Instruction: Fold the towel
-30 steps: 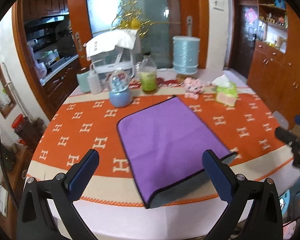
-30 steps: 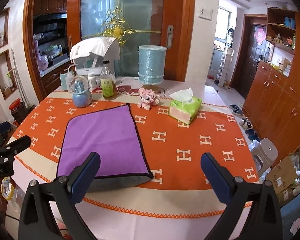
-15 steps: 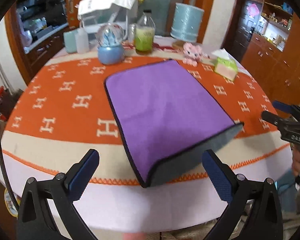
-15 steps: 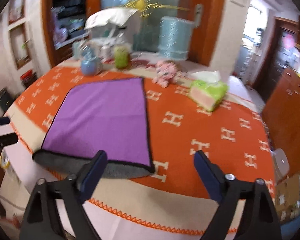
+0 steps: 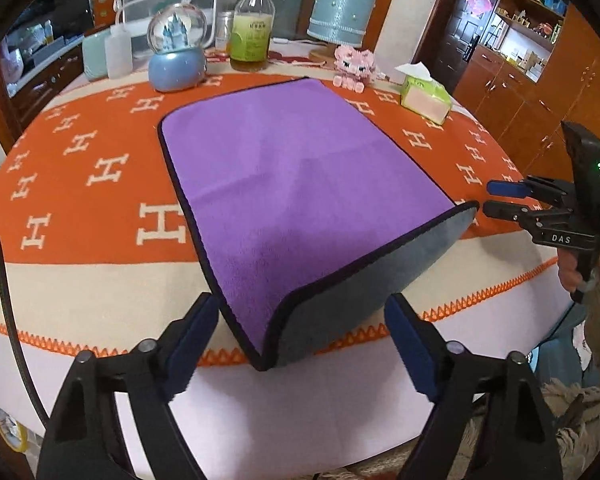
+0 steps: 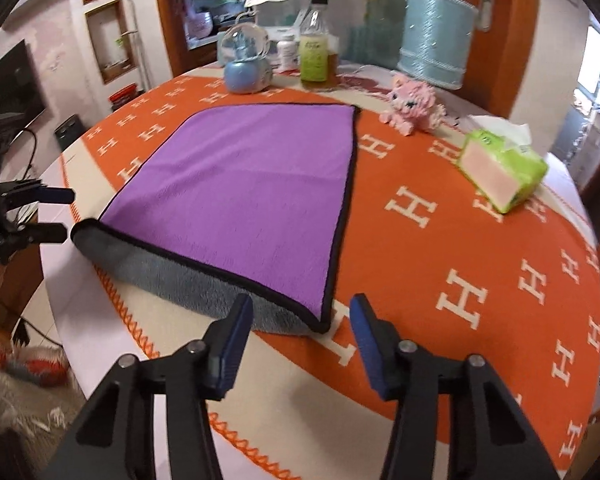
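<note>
A purple towel with a black hem and grey underside lies flat on the orange table, its near edge draped over the table rim. My left gripper is open, its fingers either side of the towel's near-left corner. My right gripper is open, just short of the towel's near-right corner. The right gripper also shows in the left wrist view beside the towel's right corner. The left gripper shows in the right wrist view at the towel's left corner.
A snow globe, a bottle, a blue lamp shade, a pink toy and a tissue pack stand behind the towel. The orange tablecloth hangs over the round table's edge.
Both grippers have moved in toward the towel's near corners and lower. Their jaws have narrowed a little, the right more than the left, but stay open.
</note>
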A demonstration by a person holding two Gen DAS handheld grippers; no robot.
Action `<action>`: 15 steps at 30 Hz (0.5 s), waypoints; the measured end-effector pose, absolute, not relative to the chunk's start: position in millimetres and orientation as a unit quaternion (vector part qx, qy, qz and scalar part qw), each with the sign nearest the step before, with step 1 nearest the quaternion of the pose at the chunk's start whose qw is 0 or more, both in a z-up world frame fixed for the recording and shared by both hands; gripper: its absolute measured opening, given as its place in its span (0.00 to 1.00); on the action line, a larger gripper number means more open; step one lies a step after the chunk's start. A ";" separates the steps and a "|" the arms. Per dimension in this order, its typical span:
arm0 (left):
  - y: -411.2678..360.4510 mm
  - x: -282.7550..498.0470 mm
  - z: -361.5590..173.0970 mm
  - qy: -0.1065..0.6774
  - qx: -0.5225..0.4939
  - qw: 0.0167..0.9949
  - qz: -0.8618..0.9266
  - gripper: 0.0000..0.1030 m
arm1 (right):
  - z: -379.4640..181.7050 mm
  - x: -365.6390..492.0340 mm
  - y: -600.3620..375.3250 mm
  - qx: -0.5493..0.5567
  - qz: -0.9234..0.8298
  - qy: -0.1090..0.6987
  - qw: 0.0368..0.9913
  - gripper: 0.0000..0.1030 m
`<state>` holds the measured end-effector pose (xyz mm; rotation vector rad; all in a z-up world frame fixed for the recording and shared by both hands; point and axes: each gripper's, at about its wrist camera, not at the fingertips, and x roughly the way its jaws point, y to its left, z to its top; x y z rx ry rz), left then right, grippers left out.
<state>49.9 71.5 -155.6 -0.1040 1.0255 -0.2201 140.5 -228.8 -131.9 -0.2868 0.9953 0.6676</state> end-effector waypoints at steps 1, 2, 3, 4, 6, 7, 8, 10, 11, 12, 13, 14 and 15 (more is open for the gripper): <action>72.0 50.7 -157.6 0.492 -0.052 0.862 -0.107 0.79 | -134.7 141.8 -228.4 -0.140 0.318 0.468 0.812 0.44; 72.7 51.4 -159.8 0.494 -0.055 0.861 -0.110 0.78 | -136.4 141.8 -227.9 -0.145 0.321 0.468 0.810 0.43; 74.1 52.2 -161.7 0.498 -0.060 0.858 -0.114 0.78 | -138.2 142.2 -227.1 -0.150 0.326 0.469 0.807 0.43; 74.7 53.1 -163.0 0.500 -0.064 0.856 -0.117 0.78 | -140.8 142.4 -225.8 -0.155 0.333 0.470 0.803 0.43; 76.5 54.1 -166.0 0.505 -0.072 0.852 -0.123 0.77 | -145.0 142.5 -224.7 -0.160 0.343 0.473 0.796 0.43; 77.2 54.4 -166.9 0.506 -0.074 0.850 -0.125 0.74 | -148.3 143.2 -223.4 -0.164 0.346 0.475 0.792 0.43; 78.0 55.5 -168.1 0.509 -0.077 0.848 -0.129 0.72 | -150.9 143.8 -222.6 -0.167 0.348 0.478 0.789 0.42; 78.6 56.8 -170.0 0.512 -0.080 0.844 -0.134 0.67 | -156.3 146.5 -222.7 -0.170 0.350 0.485 0.783 0.35; 78.9 58.0 -171.0 0.515 -0.080 0.843 -0.135 0.67 | -158.3 147.7 -223.1 -0.170 0.351 0.488 0.781 0.34; 78.8 57.9 -171.7 0.516 -0.080 0.842 -0.135 0.66 | -159.7 149.2 -223.3 -0.169 0.351 0.491 0.779 0.33; 78.9 58.1 -172.3 0.517 -0.080 0.841 -0.137 0.66 | -160.5 150.5 -223.9 -0.170 0.350 0.492 0.779 0.33; 79.0 58.8 -172.5 0.517 -0.081 0.840 -0.139 0.66 | -160.6 150.8 -224.1 -0.170 0.350 0.491 0.779 0.33; 79.0 58.7 -172.8 0.518 -0.082 0.840 -0.141 0.66 | -160.1 150.8 -223.8 -0.169 0.352 0.490 0.780 0.33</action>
